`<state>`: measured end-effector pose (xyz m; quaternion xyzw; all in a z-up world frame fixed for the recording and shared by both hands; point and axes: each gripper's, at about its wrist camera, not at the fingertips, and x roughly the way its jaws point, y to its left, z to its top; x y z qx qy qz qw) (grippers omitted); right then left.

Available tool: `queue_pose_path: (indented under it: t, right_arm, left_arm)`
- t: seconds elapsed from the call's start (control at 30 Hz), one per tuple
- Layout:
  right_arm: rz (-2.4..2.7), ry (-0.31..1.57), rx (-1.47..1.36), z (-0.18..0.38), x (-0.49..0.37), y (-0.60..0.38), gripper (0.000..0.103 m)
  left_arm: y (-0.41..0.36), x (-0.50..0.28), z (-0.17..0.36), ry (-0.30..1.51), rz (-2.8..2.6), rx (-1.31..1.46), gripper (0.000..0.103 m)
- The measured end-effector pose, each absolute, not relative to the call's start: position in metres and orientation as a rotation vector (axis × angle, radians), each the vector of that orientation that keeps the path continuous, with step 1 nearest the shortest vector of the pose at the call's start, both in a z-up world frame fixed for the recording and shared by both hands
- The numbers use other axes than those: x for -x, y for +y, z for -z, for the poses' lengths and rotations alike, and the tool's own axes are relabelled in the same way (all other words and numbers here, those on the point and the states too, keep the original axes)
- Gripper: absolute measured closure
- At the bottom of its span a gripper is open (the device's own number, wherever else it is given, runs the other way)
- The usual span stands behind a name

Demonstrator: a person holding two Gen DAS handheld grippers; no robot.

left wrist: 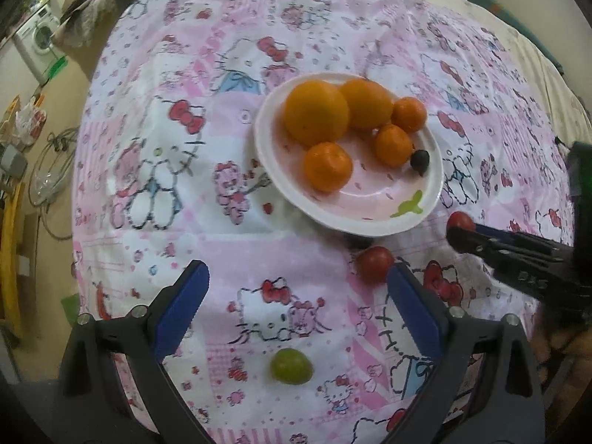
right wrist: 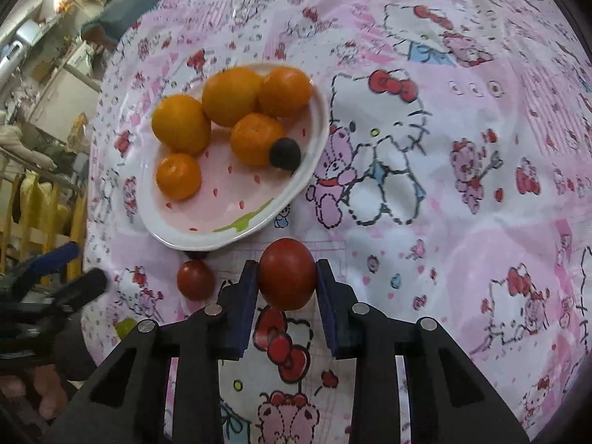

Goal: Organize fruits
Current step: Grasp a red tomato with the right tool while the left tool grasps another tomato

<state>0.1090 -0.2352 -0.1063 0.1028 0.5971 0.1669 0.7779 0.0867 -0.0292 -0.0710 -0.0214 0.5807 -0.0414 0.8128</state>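
Observation:
A white and pink plate [left wrist: 373, 218] [right wrist: 192, 236] holds several oranges [left wrist: 316, 113] [right wrist: 181, 124] and a dark grape [left wrist: 420, 159] [right wrist: 284, 153]. My right gripper [right wrist: 286, 277] is shut on a red cherry tomato [right wrist: 286, 273] just in front of the plate; it shows at the right in the left wrist view [left wrist: 458, 231], tomato [left wrist: 460, 220] at its tip. A second cherry tomato [left wrist: 374, 263] [right wrist: 195, 279] lies on the cloth by the plate's rim. My left gripper [left wrist: 298, 285] is open and empty above a green grape [left wrist: 291, 366] [right wrist: 125, 326].
The table carries a pink cartoon-cat cloth [left wrist: 185, 170] [right wrist: 462, 185]. Past its left edge the floor shows a washing machine [left wrist: 39, 33], cables and clutter. A bed or sofa edge [left wrist: 536, 51] lies beyond at the right.

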Motion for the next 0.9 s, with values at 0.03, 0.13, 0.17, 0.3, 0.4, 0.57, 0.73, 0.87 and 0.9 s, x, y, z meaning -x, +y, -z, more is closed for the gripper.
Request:
queue_pose_path:
  t: [0.03, 0.13, 0.17, 0.3, 0.4, 0.57, 0.73, 0.87, 0.9]
  right_arm:
    - [-0.361, 1.286, -0.236, 0.104, -0.107, -0.238, 0.071]
    - [-0.35, 1.266, -0.292, 0.094, -0.1, -0.255, 0.071]
    - [-0.345, 1.257, -0.31, 0.09, -0.097, -0.263, 0.071]
    - [-0.328, 1.235, -0.36, 0.082, -0.089, -0.283, 0.071]
    - [-0.309, 1.222, -0.382, 0.079, -0.085, -0.298, 0.071]
    - [-0.283, 1.231, -0.408, 0.082, -0.083, -0.31, 0.071]
    - [-0.288, 1.229, -0.404, 0.081, -0.084, -0.308, 0.071]
    - [-0.293, 1.232, -0.395, 0.082, -0.085, -0.304, 0.071]
    - [-0.294, 1.233, -0.394, 0.082, -0.085, -0.304, 0.071]
  left_arm:
    - [-0.033, -0.087, 0.073, 1.246, 0.094, 0.039, 0.008]
    - [-0.049, -0.09, 0.083, 1.277, 0.124, 0.018, 0.008]
    - [-0.054, -0.09, 0.086, 1.282, 0.127, 0.006, 0.008]
    - [-0.079, -0.095, 0.1, 1.305, 0.152, -0.065, 0.016]
    - [-0.09, -0.1, 0.113, 1.329, 0.159, -0.061, 0.017]
    - [-0.098, -0.107, 0.131, 1.361, 0.145, -0.061, 0.027]
    - [-0.098, -0.113, 0.133, 1.355, 0.119, -0.073, 0.043]
    - [-0.095, -0.115, 0.131, 1.357, 0.165, -0.032, 0.071]
    - [-0.097, -0.115, 0.13, 1.358, 0.177, -0.034, 0.075]
